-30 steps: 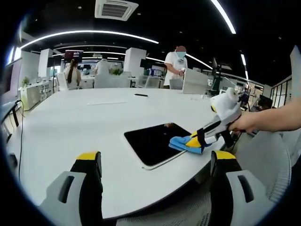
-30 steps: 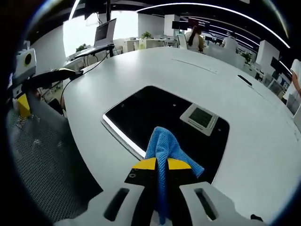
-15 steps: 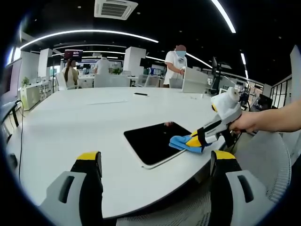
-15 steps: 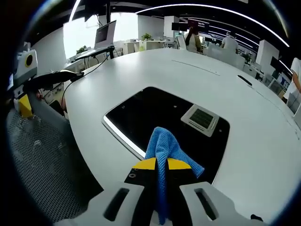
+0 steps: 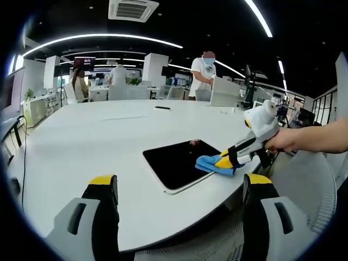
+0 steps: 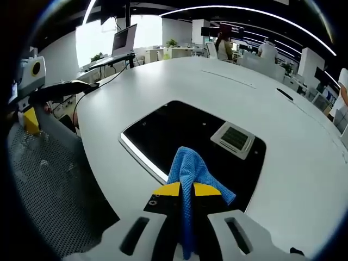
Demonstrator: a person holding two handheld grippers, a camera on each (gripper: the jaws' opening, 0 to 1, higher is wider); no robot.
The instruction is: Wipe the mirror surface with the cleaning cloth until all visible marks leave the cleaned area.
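**Cloth on the mirror's near corner**

My right gripper [image 6: 183, 191] is clenched on the blue textured cleaning cloth [image 6: 191, 169], pressing it onto the dark rectangular mirror [image 5: 174, 162] lying flat on the white table [image 5: 81, 141]. My left gripper [image 5: 179, 187] hangs with jaws spread, holding nothing.

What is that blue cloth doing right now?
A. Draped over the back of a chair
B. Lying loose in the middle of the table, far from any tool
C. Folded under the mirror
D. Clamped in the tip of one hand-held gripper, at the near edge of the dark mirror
D: the right hand-held gripper is shut on the blue cloth, which sits at the near edge of the mirror on the white table.
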